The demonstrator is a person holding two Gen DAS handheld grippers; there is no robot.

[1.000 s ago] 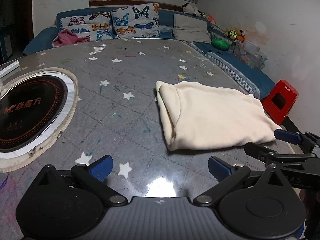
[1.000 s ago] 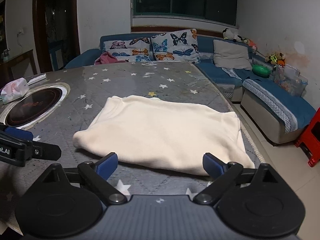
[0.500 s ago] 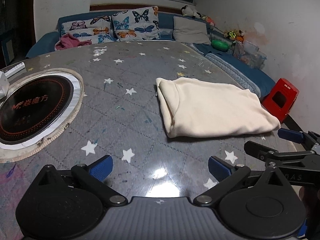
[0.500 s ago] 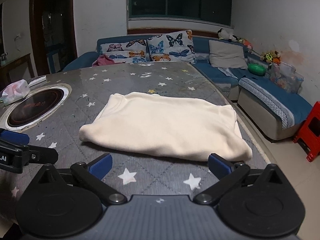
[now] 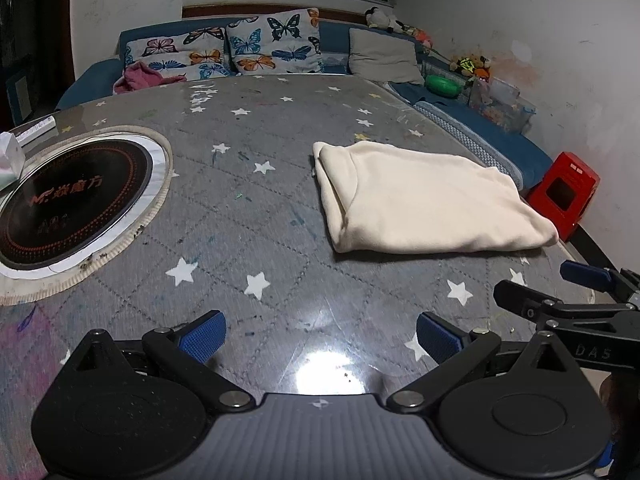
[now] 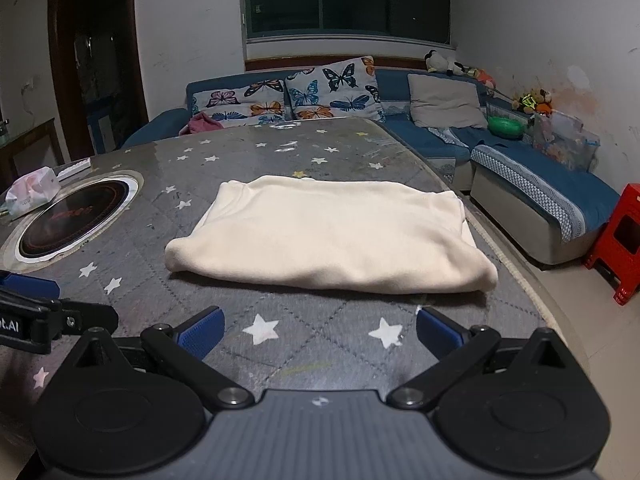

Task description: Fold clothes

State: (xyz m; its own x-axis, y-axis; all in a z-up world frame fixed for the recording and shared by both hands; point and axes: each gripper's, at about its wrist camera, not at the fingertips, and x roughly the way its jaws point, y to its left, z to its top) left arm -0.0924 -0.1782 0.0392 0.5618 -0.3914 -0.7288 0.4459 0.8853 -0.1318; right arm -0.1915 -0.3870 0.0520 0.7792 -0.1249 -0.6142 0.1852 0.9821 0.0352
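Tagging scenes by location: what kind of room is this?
Most likely a home living room: a blue corner sofa with butterfly cushions, soft toys along the wall, and a round table with a built-in cooktop.

Garment (image 6: 328, 236): folded, flat on the table (image 6: 320, 148), centre of the right wrist frame.
Cooktop (image 6: 76, 216): set in the table, left of the garment.
Tissue pack (image 6: 30, 190): far left edge, beside the cooktop.
Sofa (image 6: 432, 144): behind the table, running down the right side.
Stool (image 6: 618, 240): on the floor, right edge.
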